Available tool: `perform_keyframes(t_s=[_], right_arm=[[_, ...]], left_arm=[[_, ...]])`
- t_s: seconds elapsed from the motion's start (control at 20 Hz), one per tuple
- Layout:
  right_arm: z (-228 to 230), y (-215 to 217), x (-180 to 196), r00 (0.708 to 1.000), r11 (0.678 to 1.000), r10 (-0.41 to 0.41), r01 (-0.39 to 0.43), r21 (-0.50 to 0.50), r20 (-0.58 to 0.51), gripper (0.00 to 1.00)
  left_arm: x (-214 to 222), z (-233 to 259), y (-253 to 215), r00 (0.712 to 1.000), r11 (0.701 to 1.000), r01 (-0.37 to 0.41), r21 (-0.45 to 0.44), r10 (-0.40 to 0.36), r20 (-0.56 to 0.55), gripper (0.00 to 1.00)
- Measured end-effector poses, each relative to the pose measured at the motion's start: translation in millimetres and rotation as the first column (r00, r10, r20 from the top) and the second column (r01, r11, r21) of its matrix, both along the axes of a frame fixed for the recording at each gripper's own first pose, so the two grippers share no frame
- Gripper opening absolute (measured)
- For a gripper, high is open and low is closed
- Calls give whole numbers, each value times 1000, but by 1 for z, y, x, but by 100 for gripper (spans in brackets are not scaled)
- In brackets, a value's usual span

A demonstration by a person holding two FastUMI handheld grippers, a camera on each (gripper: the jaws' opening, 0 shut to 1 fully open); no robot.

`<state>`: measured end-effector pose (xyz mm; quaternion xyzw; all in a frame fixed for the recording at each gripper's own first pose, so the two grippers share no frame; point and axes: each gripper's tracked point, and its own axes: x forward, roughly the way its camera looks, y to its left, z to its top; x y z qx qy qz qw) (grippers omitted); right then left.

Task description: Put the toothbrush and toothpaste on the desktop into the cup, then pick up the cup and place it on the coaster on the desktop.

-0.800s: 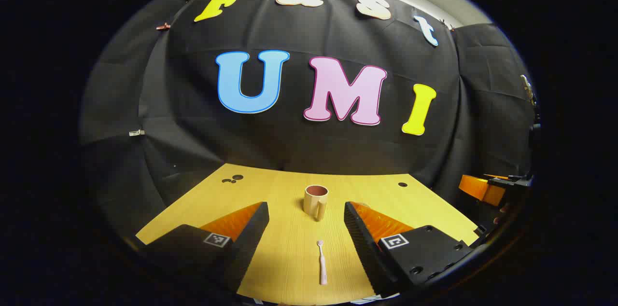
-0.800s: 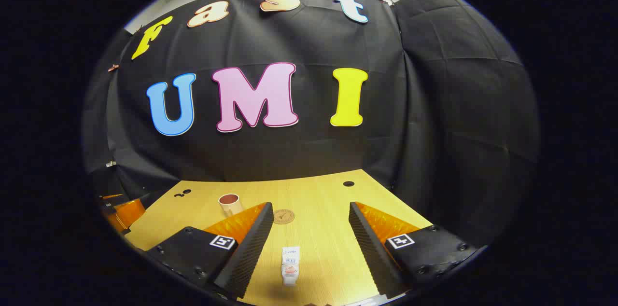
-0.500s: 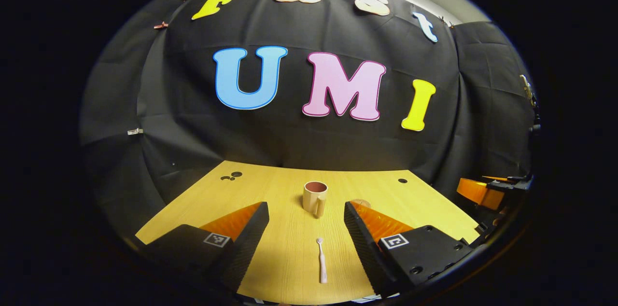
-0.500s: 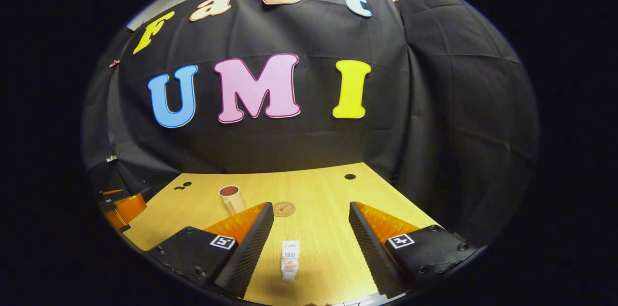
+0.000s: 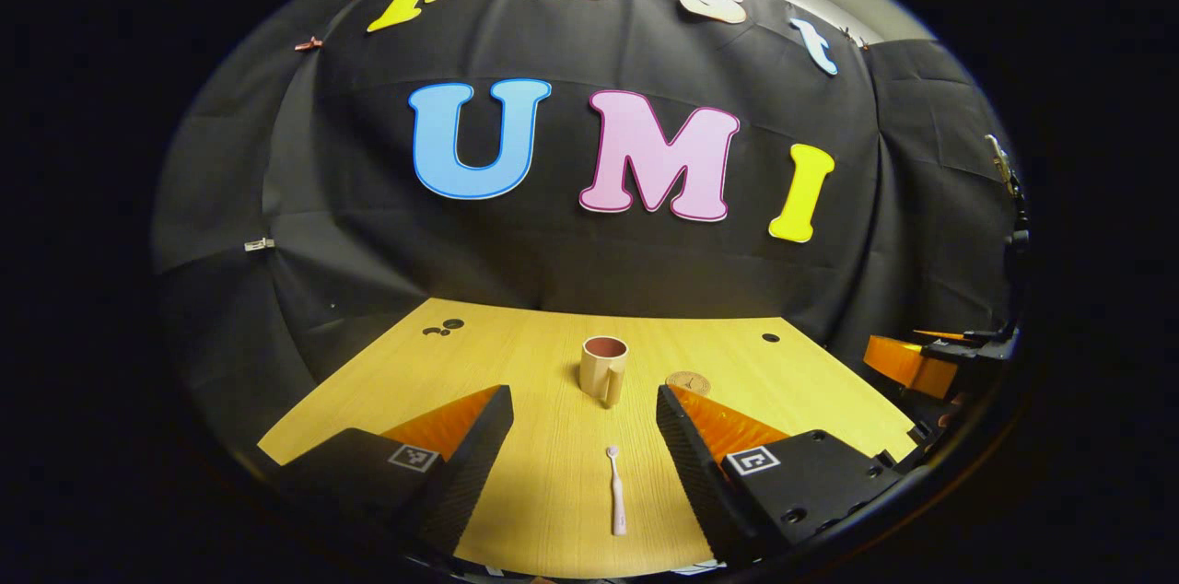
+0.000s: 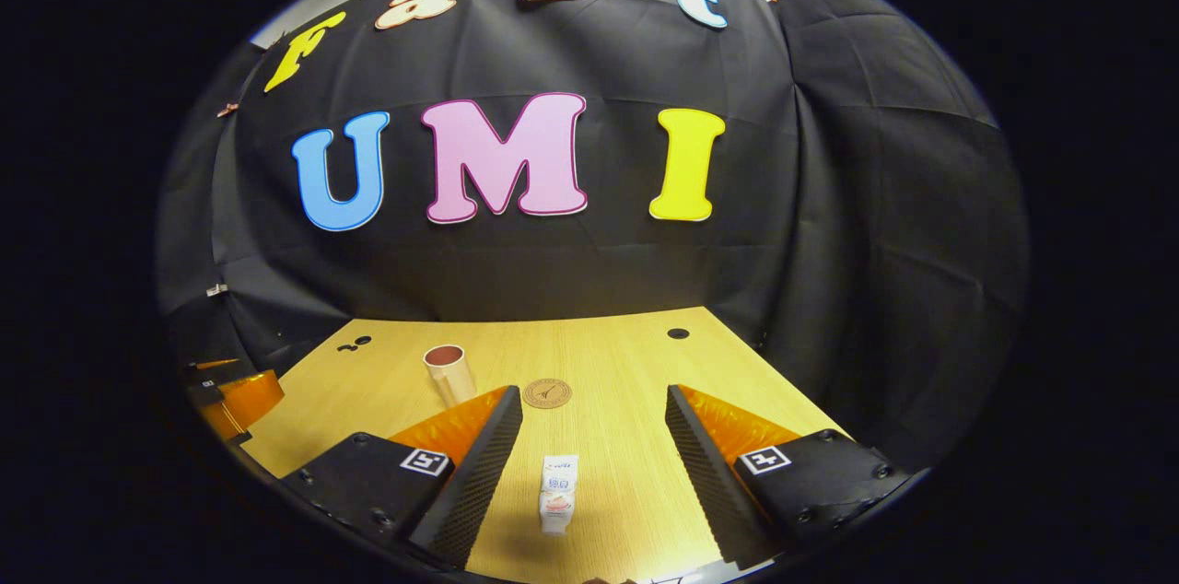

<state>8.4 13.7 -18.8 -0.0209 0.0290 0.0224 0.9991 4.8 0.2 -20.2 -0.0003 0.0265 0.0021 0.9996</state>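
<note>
In the left gripper view a pale pink toothbrush (image 5: 615, 489) lies lengthwise on the wooden desktop (image 5: 516, 363), between the fingers of my open left gripper (image 5: 584, 403). A beige cup (image 5: 602, 368) with a handle stands upright beyond it, and a round brown coaster (image 5: 688, 381) lies to the cup's right. In the right gripper view a small white toothpaste tube (image 6: 557, 505) lies between the fingers of my open right gripper (image 6: 594, 404). The coaster (image 6: 546, 393) sits ahead of it, with the cup (image 6: 448, 372) to the left. Neither gripper touches anything.
Small dark holes (image 5: 444, 327) mark the desktop's far left, and one hole (image 6: 678, 333) sits at the far right. The other gripper (image 5: 921, 363) shows at the right edge of the left gripper view. Black cloth walls close in the desk's back and sides.
Both grippers have tilted and drawn slightly down, so the desktop, cup and coaster show more fully. The coaster has come out from behind the left gripper's finger. Nothing on the desk moved.
</note>
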Motion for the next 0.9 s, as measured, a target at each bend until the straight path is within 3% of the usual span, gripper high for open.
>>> perform_keyframes(t_s=[0.9], right_arm=[[-40,-4,35,988,1000,-4,4,2,-157,97]], left_arm=[[33,-51,-4,986,1000,-13,-19,10,-168,98]])
